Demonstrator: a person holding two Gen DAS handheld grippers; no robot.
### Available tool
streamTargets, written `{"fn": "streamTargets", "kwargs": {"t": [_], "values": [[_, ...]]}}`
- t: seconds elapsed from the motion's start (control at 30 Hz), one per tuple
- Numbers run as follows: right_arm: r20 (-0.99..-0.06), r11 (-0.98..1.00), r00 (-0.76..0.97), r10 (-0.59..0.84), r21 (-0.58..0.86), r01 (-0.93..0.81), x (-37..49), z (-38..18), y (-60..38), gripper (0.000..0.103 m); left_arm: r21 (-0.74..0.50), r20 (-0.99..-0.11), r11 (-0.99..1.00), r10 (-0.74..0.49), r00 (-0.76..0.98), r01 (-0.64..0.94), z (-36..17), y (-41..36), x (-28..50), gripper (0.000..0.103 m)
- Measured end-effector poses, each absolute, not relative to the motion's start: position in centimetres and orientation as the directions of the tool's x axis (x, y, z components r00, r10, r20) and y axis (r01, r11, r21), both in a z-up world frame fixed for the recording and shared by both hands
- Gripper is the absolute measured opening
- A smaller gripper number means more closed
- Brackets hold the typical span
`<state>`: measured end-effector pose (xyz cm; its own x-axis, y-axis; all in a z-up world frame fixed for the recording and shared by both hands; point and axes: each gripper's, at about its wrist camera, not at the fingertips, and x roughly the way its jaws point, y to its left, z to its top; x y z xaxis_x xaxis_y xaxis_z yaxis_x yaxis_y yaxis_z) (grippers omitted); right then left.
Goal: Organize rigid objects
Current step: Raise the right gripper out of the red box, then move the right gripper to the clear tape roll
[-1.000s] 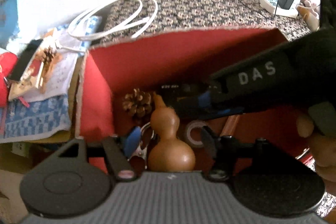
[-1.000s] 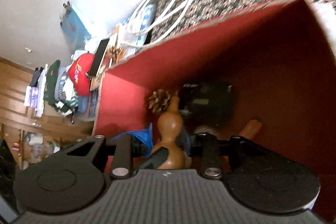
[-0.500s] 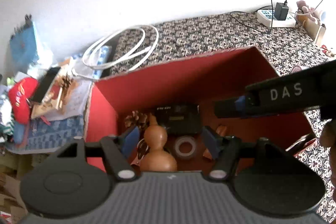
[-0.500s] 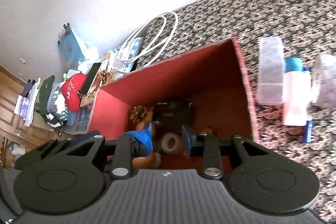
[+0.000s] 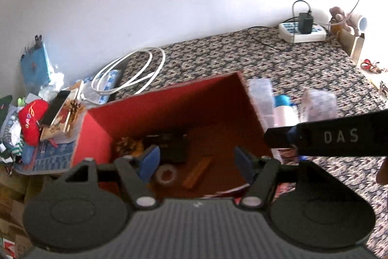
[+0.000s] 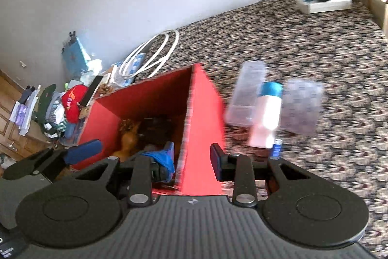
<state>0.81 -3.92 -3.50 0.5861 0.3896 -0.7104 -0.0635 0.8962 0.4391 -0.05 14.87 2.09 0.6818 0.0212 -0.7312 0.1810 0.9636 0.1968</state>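
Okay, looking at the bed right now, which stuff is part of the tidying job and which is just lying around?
Part of the job:
- red box
- gourd, pine cone, tape roll inside it
- clear plastic case, white bottle with blue cap beside the box

Just lying about:
- white cable coil
- power strip
- red cushion

My left claw (image 5: 195, 163), jaws apart and holding nothing, hangs over the red box (image 5: 169, 101); inside the box I see a tape roll (image 5: 166, 174), pinecone (image 5: 127, 145) and black device (image 5: 173, 145).
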Motion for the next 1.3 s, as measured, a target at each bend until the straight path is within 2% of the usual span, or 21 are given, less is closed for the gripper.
{"fn": "streamTargets", "kwargs": {"t": [0.7,1.3], "values": [[-0.73,0.916,0.604,0.32,0.402,0.0,-1.7,-5.4,-13.6,0.02,0.251,-0.732,0.947,0.05,0.68,0.201,0.3,2.7,-2.1,0.07],[-0.752,0.887,0.544,0.372,0.46,0.029,-2.0,-9.2,-16.6,0.021,0.234,-0.822,0.945,0.067,0.566,0.227,-4.6,-0.9,-1.4,0.071]]}}
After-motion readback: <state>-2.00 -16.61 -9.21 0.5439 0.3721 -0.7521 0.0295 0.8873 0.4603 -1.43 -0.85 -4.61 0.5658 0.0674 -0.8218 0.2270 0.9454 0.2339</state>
